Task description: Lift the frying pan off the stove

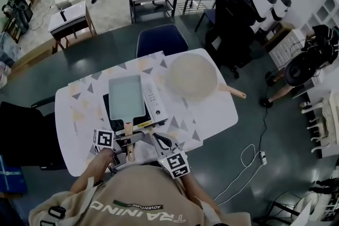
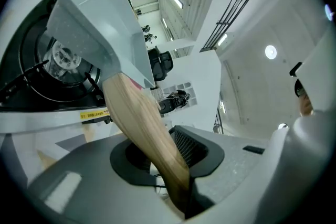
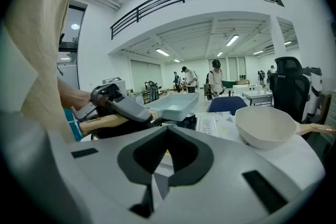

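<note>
A pale blue rectangular frying pan [image 1: 126, 93] sits on the portable stove [image 1: 154, 106] at the table's middle, its wooden handle [image 1: 128, 134] pointing toward me. My left gripper [image 1: 129, 142] stands open around that handle [image 2: 147, 128], which runs slantwise between the jaws with dark space beside it. The left gripper view shows the pan's underside [image 2: 100, 23] and the burner [image 2: 58, 57]. My right gripper [image 1: 161, 143] hovers just right of the handle, shut and empty. Its own view shows the left gripper [image 3: 118, 107] over the handle and the pan [image 3: 176, 105].
A round cream pan [image 1: 192, 77] with a wooden handle lies on the table to the stove's right, also in the right gripper view [image 3: 265, 126]. A blue chair [image 1: 160, 39] stands behind the table [image 1: 217, 114]. A black office chair and a floor cable are at the right.
</note>
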`<state>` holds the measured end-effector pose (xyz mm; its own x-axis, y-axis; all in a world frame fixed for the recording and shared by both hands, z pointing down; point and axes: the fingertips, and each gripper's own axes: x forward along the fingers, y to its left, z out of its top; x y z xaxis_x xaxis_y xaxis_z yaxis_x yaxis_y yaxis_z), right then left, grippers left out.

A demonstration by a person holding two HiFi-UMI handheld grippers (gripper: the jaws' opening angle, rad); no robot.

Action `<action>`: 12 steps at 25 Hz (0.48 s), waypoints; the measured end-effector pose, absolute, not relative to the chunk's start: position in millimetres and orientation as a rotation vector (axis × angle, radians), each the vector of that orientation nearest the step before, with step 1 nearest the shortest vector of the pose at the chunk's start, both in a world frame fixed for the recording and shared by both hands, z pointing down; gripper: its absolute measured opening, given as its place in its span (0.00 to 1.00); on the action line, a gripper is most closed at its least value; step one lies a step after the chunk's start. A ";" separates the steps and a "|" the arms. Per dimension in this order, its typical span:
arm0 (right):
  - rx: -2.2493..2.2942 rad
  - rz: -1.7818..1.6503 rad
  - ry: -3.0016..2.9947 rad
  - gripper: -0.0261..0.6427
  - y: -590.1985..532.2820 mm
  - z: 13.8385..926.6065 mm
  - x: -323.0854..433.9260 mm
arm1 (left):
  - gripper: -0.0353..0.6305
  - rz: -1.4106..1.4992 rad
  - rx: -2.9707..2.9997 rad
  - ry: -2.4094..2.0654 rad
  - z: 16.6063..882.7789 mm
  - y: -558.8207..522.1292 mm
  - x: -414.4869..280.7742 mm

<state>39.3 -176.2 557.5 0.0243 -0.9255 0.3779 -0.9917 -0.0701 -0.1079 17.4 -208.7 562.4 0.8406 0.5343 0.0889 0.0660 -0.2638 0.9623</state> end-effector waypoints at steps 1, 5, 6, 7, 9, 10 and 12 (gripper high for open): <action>2.106 0.524 -2.007 0.03 -177.0 556.8 39.7 | 0.21 0.469 1.806 0.464 557.7 -208.8 18.4; 2.101 0.504 -2.017 0.03 -180.8 553.9 43.2 | 0.21 0.439 1.820 0.468 541.6 -211.7 20.6; 2.100 0.500 -2.019 0.03 -181.7 552.9 44.1 | 0.21 0.441 1.828 0.464 539.6 -212.8 20.2; 2.100 0.498 -2.022 0.03 -182.5 551.8 44.8 | 0.21 0.446 1.839 0.456 538.4 -214.2 19.1; 2.103 0.493 -2.027 0.03 -183.3 549.0 46.3 | 0.22 0.449 1.850 0.453 536.1 -214.8 17.0; 2.105 0.490 -2.027 0.03 -183.4 547.6 47.6 | 0.22 0.443 1.848 0.458 534.6 -213.9 16.2; 2.106 0.479 -2.028 0.03 -183.9 544.6 50.8 | 0.22 0.432 1.840 0.464 531.5 -212.9 14.5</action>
